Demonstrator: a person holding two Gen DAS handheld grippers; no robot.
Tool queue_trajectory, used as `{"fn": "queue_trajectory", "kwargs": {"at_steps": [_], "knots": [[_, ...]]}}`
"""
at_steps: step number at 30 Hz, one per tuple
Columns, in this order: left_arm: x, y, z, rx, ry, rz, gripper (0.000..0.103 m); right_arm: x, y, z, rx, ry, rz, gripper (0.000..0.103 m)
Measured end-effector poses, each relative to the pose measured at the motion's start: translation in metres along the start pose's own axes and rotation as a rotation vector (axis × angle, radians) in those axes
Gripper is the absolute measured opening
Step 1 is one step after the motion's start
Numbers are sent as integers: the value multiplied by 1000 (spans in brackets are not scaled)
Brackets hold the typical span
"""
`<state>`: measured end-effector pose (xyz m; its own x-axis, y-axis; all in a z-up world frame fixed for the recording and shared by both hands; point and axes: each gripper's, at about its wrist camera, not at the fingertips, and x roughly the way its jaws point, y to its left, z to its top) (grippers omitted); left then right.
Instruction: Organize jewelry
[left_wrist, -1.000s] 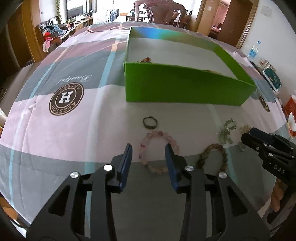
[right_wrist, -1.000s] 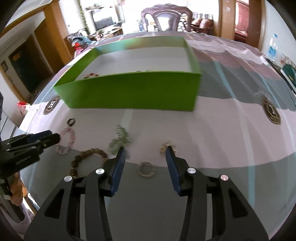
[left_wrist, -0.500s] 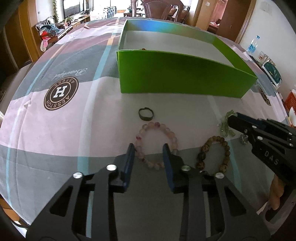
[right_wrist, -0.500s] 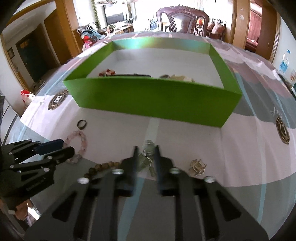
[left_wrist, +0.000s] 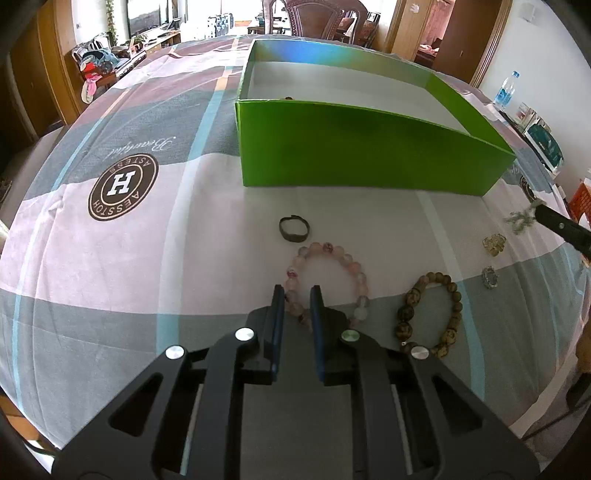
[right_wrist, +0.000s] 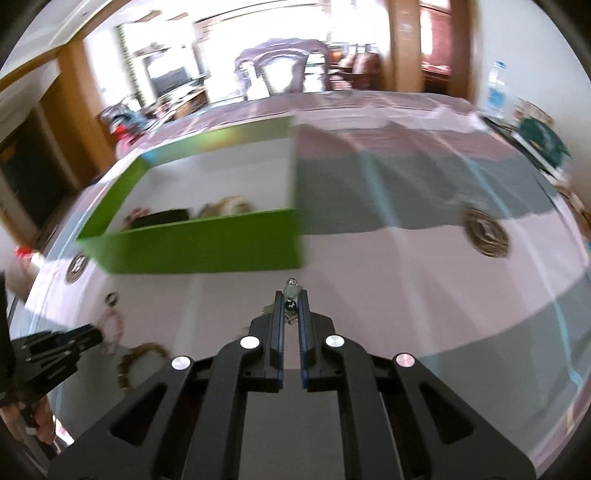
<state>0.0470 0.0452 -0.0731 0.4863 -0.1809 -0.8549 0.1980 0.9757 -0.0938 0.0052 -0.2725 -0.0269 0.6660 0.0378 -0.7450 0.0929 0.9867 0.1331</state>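
Left tongs nearly closed, jaws closing on the near side of the pink bead bracelet, beads between the pads; bracelet lies flat on the counter, not lifted. Right tongs pinched narrow on a pale green beaded piece, which hangs clear of the cloth; in the left view it dangles off the tong tip at far right.

Doing it well, my read: left should finish the squeeze on one or two beads, not the string gap, then lift straight up so the loop hangs free before heading to the green box. Right needs to clear the box's near wall before letting go, and drop low so the piece does not bounce out.

Counts outside the box:
- Bead bracelets: two, pink one and brown bead bracelet, just beside each other.
- Dark ring: one, between pink bracelet and box.
- Small pieces at right: two, gold charm and silver ring.
- Green piece in the air: one.

Inside the box: a few items, blurred, cannot count. Box: one.
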Motion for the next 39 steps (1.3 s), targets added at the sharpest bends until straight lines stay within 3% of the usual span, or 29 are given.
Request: {"fn": "queue_trajectory", "kwargs": {"at_steps": [5,13,23,39], "knots": [[0,-3,0,5,-2,14,15,7,-17,-7,40,27,-20,7],[1,-8,-2,4,-11,49,15,15,-9,-16,12,54,17,7],[-1,-20,-9,25,-46,108,31,19,-3,-15,-9,77,4,7],[-2,-22,-9,26,-48,114,31,28,3,-18,-14,104,12,7]]}}
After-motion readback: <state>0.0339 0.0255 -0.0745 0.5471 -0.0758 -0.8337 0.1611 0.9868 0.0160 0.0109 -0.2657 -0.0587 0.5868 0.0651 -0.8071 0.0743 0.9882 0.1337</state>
